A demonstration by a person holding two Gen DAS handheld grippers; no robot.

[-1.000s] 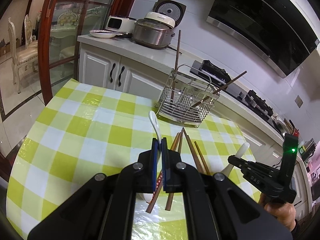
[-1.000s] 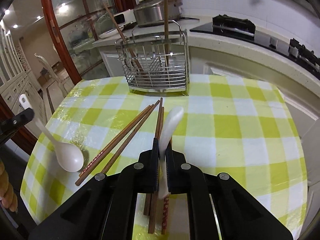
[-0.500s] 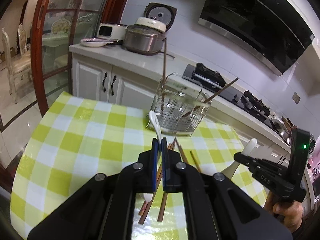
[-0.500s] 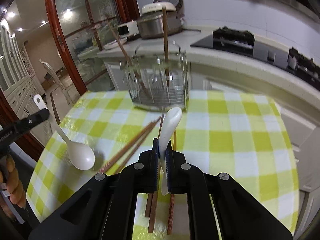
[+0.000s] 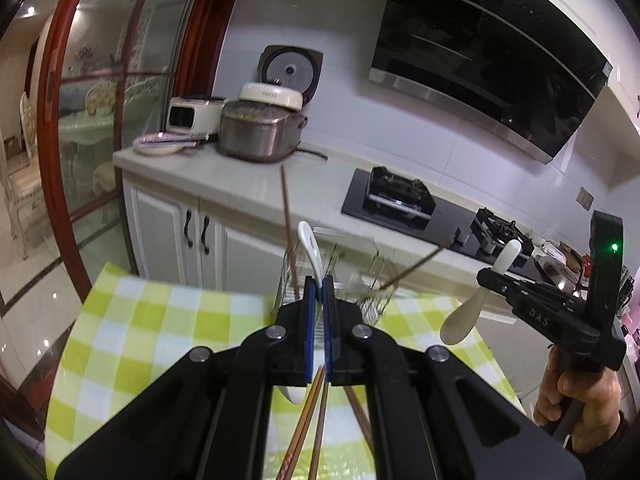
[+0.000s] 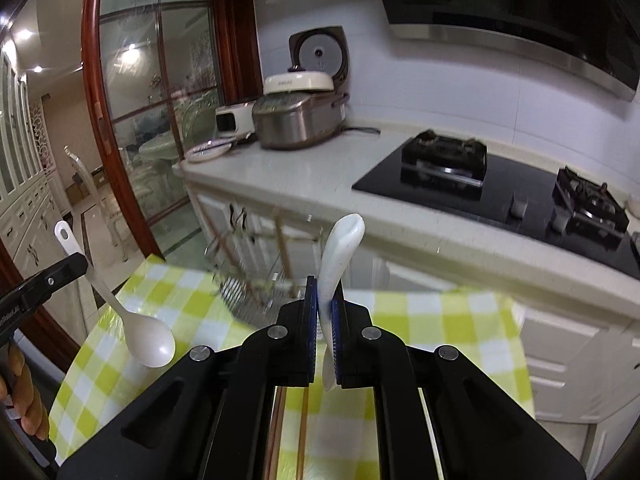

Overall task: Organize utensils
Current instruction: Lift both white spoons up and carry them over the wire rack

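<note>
two glossy white spoons — left tongs (image 5: 318,292) clamping one (image 5: 310,248), right tongs (image 6: 325,308) the other (image 6: 340,256)

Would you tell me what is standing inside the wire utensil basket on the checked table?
Inside the wire basket, blurred, two brown chopsticks show: one nearly upright, one leaning right. The left gripper and its white spoon cover the basket's middle and bottom.
</note>
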